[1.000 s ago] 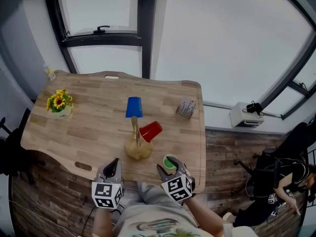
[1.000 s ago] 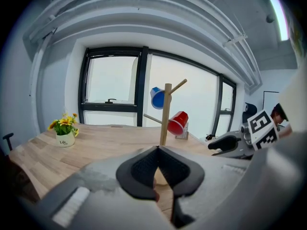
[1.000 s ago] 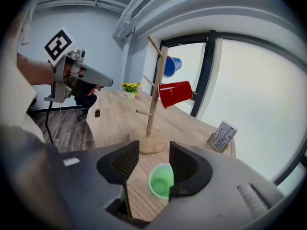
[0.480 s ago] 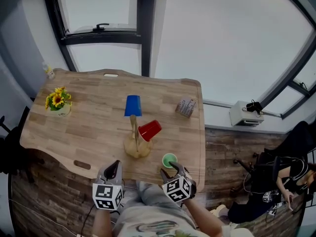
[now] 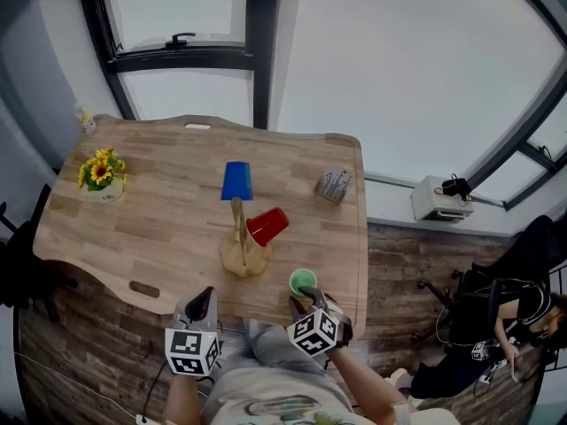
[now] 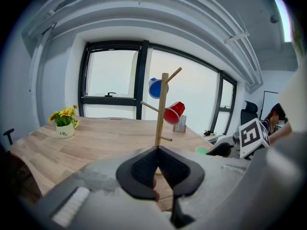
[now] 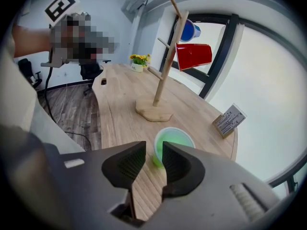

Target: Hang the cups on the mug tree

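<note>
A wooden mug tree [image 5: 240, 242] stands on the table with a blue cup [image 5: 236, 181] on its top peg and a red cup [image 5: 267, 227] on a side peg. A green cup [image 5: 303, 282] stands upright near the table's front edge. My right gripper [image 5: 306, 305] points down at it. In the right gripper view the near wall of the green cup [image 7: 173, 140] sits between the jaws of the right gripper [image 7: 153, 157], which have just been closing; a thin gap still shows beside the outer pad. My left gripper [image 5: 200, 310] hovers at the front edge, shut and empty [image 6: 158, 150].
A pot of yellow flowers [image 5: 102, 173] stands at the table's left end and a small card holder [image 5: 333, 185] at the back right. The table edge [image 5: 361, 264] runs just right of the green cup. A person sits on the floor at far right [image 5: 496, 326].
My right gripper has sunk onto the green cup and its jaws have narrowed around the near rim. The left gripper has stayed put.
</note>
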Tool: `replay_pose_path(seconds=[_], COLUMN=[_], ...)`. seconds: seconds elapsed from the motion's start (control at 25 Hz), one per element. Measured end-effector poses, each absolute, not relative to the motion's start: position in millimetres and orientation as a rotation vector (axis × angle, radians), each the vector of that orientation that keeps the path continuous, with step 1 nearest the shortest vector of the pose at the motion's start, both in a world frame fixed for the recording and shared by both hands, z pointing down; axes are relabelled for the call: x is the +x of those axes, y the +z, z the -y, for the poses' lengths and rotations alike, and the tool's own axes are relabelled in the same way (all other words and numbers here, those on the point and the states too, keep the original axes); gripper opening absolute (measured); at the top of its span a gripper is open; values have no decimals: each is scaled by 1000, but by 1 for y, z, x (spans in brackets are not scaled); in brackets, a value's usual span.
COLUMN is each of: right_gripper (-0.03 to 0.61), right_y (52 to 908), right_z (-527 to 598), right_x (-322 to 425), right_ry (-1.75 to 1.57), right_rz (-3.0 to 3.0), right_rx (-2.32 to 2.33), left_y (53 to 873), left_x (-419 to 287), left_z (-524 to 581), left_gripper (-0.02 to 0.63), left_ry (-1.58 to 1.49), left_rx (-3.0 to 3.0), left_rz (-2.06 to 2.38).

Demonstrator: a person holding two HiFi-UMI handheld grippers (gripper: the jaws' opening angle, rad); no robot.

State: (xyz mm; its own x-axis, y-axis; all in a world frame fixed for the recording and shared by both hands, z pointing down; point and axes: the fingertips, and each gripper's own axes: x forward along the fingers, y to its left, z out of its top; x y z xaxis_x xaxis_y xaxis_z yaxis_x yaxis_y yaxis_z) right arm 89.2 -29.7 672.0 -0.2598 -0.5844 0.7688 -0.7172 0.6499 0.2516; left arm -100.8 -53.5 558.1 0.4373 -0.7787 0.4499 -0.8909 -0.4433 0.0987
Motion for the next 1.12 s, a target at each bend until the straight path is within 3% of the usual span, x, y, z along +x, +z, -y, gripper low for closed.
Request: replay_pose_path(seconds=[0.4,1.12], right_gripper=[26,21], right_y=[671,648], right_z=[31,39], right_x=[90,78], right_ry=[185,194], right_rz=[1970,2048], right_rx=[1021,1029], left_y=[560,561], left_x=[-102,-112], left_z=[52,51], left_gripper=[5,5], left_ry=[485,477], left_rx=[2368,2351], left_rz=[1432,1454])
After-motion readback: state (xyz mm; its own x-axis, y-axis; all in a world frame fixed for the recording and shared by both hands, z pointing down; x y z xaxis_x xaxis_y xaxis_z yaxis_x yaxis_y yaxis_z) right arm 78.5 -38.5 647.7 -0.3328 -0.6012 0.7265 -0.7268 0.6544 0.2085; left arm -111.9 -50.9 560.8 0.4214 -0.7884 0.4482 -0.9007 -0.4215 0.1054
